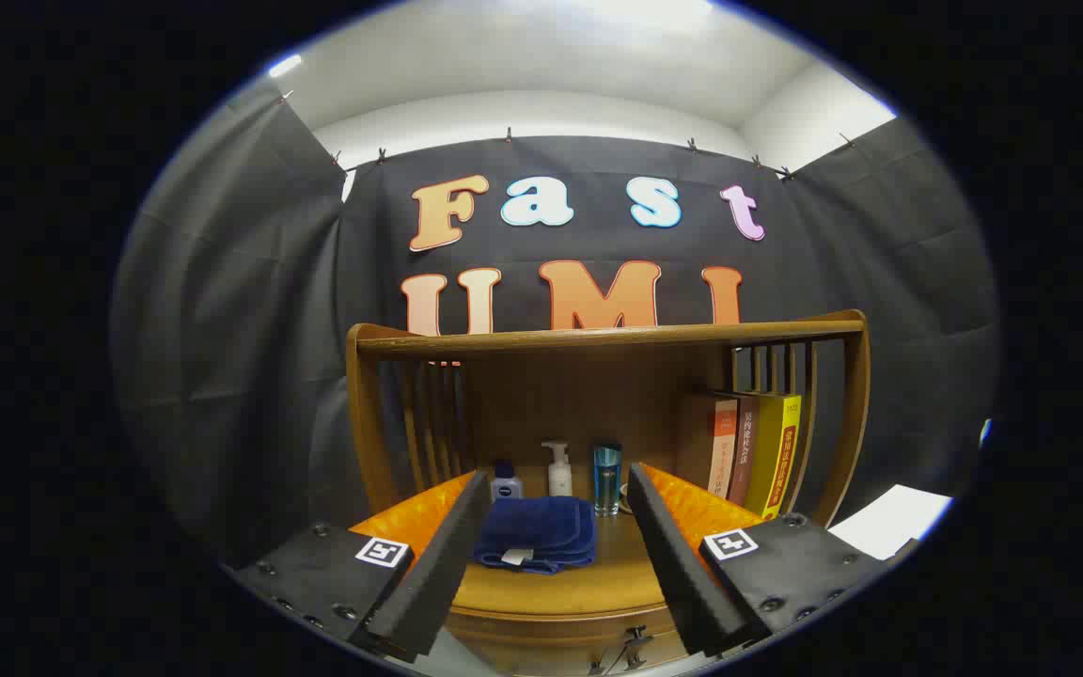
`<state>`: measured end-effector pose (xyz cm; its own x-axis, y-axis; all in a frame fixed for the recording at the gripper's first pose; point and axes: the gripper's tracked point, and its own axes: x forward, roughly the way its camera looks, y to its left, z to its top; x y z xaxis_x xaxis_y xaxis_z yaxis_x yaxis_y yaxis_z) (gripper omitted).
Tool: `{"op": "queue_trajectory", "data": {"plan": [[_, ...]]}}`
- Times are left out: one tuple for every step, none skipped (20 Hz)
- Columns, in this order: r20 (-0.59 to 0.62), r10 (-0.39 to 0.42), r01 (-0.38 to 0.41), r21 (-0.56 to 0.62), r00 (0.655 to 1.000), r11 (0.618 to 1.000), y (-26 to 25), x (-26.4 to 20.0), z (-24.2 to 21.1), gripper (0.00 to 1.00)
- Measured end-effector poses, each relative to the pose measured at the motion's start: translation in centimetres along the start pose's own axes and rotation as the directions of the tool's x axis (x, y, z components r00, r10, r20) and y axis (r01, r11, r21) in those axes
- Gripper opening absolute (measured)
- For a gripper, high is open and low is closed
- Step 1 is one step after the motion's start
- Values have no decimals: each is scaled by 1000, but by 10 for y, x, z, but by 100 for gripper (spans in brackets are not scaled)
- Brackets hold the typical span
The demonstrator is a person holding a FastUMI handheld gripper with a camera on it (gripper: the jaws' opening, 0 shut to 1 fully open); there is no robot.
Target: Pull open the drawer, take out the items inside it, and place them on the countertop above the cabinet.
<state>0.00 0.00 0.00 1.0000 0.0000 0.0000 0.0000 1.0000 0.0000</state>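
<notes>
The gripper (551, 564) is spread wide with nothing in it, both fingers hanging in the air over the front edge of the wooden desk (560, 588). Each finger has a little square black-and-white marker tag stuck on its base.

Right between the fingers, just ahead, there's a folded dark blue towel (536, 533), soft terry-looking, with a small white tag poking out the front. Beyond it stand three toiletries in a row: a squat dark blue bottle (506, 481) with a white cap, a white pump bottle (558, 469), and a tall see-through blue bottle (607, 478). Can't make out any brand on those.

Past the right-hand finger there's a row of upright books (754, 453), orange-and-white, brownish, and yellow spines, with lettering too small for me to read. The desk has a curved slatted wooden rail (609, 337) round the back. The drawer pull (634, 643) sits below the front edge, drawer looks closed.
</notes>
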Motion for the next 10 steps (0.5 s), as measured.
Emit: {"op": "queue_trajectory", "data": {"plan": [[-2,0,0,1,1000,1000,0,0,-1,98],[-2,0,0,2,1000,1000,-1,0,0,98],[0,-1,1,1,1000,1000,-1,-1,1,98],[1,-3,3,0,1000,1000,-1,1,2,98],[1,-5,5,-1,1000,1000,-2,0,2,98],[0,-6,6,-1,1000,1000,-3,2,3,98],[-1,-6,6,-2,1000,1000,-4,2,3,98],[-1,-6,6,-2,1000,1000,-3,1,4,98],[-1,-7,7,-2,1000,1000,-5,1,3,98],[-1,-7,7,-2,1000,1000,-6,0,4,98]]}}
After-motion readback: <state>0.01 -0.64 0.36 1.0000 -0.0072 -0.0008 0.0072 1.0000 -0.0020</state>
